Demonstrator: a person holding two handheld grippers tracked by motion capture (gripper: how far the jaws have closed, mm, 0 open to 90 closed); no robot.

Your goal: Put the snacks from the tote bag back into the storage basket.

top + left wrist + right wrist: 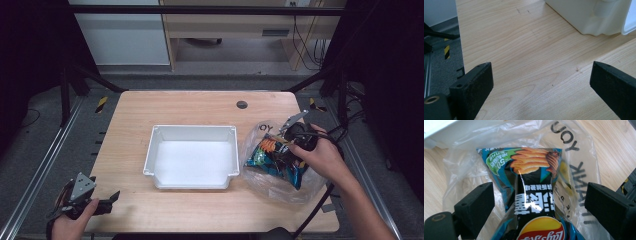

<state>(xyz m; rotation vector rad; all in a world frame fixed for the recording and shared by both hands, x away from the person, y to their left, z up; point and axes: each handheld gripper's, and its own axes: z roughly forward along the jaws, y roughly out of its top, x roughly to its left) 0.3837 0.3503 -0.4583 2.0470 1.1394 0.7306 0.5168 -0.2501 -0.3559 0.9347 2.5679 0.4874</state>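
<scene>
Right gripper [539, 202] jaws spread wide, straddling chip bag [534, 195] without touching; chip bag between jaws, inside clear sack [584, 170]. Bin [192, 155] just left of sack. Left gripper [541, 82] jaws apart over bare table [524, 50], bin corner ahead.

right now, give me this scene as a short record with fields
work in hand: right tool over a chip bag, jaws open either side of it
chip bag: inside a clear plastic bag, right of the tray
tray: white tray at mid table, nothing in it
left tool: left tool open over bare wood at the near left corner, holding nothing
</scene>
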